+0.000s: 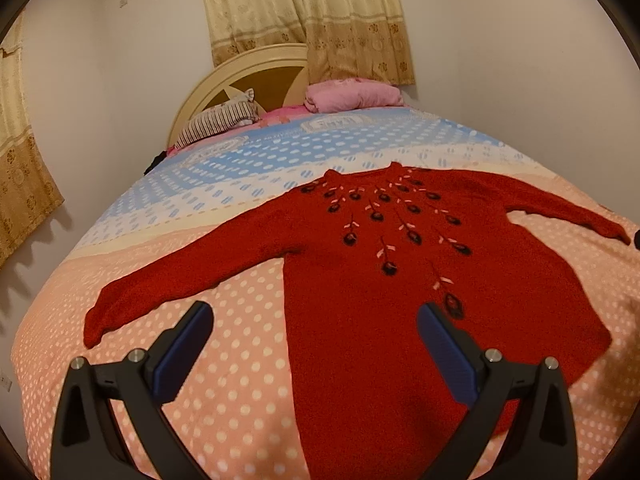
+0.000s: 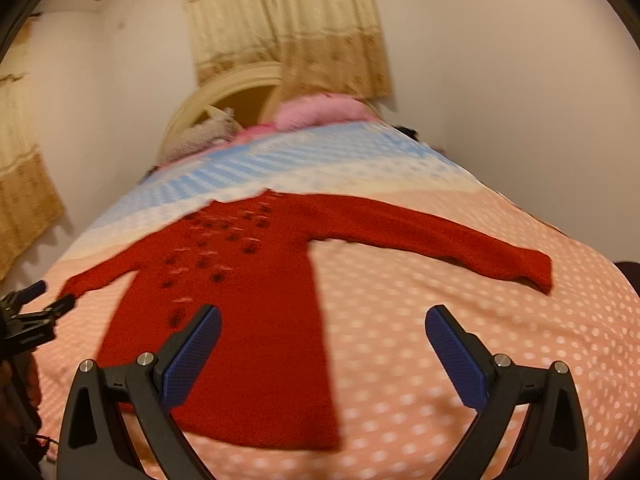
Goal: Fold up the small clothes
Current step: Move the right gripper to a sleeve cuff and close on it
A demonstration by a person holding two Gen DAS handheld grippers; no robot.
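A red knitted sweater (image 1: pixel 360 300) with dark embroidered flowers lies flat and spread out on the bed, neck away from me, both sleeves stretched sideways. My left gripper (image 1: pixel 316 316) hovers open above its lower left edge, nothing between the blue pads (image 1: pixel 184 356). In the right wrist view the same sweater (image 2: pixel 256 320) appears blurred, its right sleeve (image 2: pixel 460 244) reaching toward the bed's right side. My right gripper (image 2: pixel 324 320) hangs open over the sweater's lower right edge. The left gripper (image 2: pixel 44 300) shows at that view's far left, close to the left cuff.
The bedspread (image 1: pixel 240 380) is peach with white dots near me, blue and white farther off. A striped pillow (image 1: pixel 218 120) and a folded pink blanket (image 1: pixel 352 94) lie by the cream headboard (image 1: pixel 240 68). Beige curtains (image 1: pixel 304 12) hang behind; white walls close in on both sides.
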